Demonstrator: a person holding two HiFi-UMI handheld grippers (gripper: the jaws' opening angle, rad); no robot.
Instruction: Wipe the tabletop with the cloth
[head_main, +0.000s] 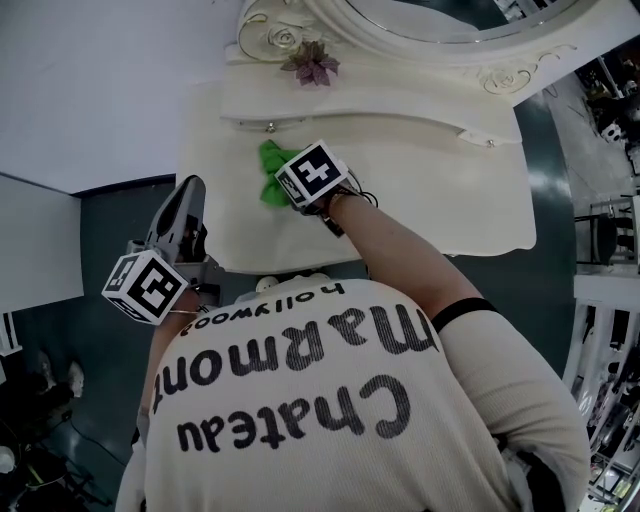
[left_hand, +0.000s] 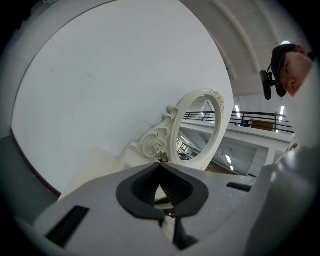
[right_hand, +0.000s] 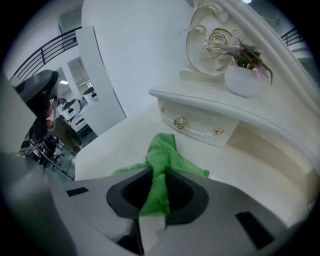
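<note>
Cloth, green, lies bunched on the left part of the cream tabletop, just in front of the raised drawer shelf. We note the right tongs pinching a fold of it: the fabric runs up between both pads, and the rest spreads on the surface ahead of the tips. Left tongs are pressed together at the tips, with nothing between them. In the head view they hang off the tabletop's left edge, above the dark floor, tips pointing towards the white wall. Behind the shelf stand an ornate oval mirror and a small white pot holding a pink-leaved plant.
</note>
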